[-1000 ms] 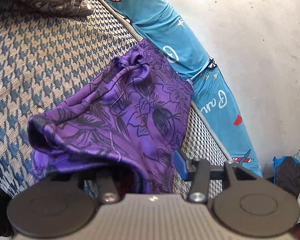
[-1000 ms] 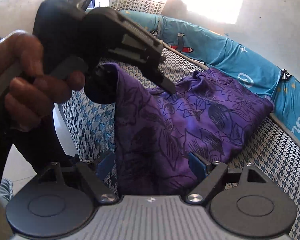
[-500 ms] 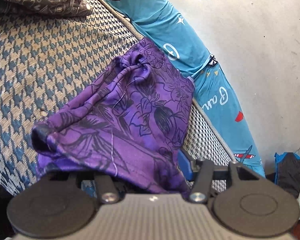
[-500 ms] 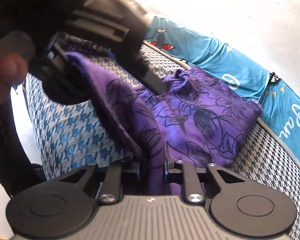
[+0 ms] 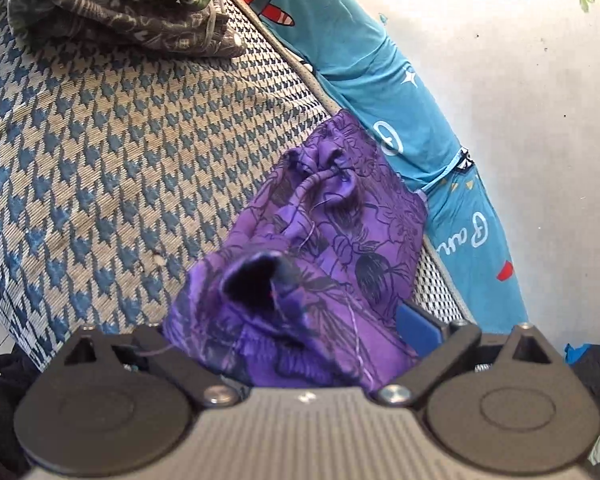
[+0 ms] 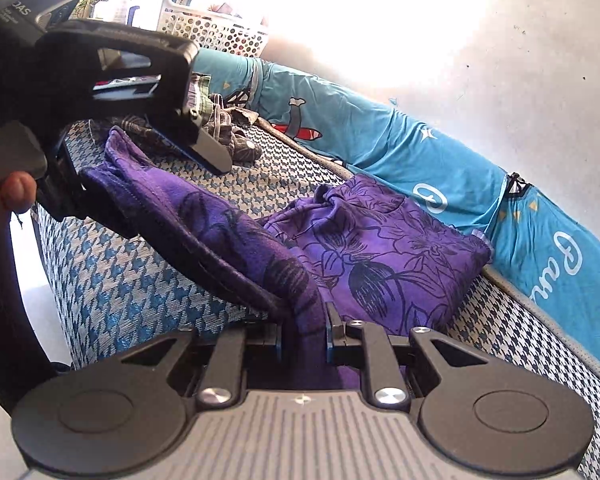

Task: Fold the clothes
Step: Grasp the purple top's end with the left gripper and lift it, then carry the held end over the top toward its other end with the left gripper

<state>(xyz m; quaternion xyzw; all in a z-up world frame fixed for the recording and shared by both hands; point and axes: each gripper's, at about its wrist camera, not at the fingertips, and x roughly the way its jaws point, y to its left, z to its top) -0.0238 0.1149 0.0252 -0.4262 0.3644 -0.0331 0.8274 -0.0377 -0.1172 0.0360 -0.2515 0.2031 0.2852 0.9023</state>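
Note:
A purple garment with a dark flower print lies on the blue-and-beige houndstooth mattress, its far end bunched near the mattress's far edge. My left gripper has its jaws opening wide; a raised fold of the cloth stands between them, and the blue pad is clear of it. In the right wrist view the left gripper hangs over the garment's lifted corner. My right gripper is shut on a fold of the purple garment at its near edge.
A pile of folded dark patterned clothes sits at the mattress's far end. A teal sheet with planes runs along the wall. A white perforated basket stands beyond. A person's thumb grips the left tool.
My right gripper's jaws came together on the garment's near fold. The left gripper's jaws spread apart, and the cloth corner they gripped now stands loose between them.

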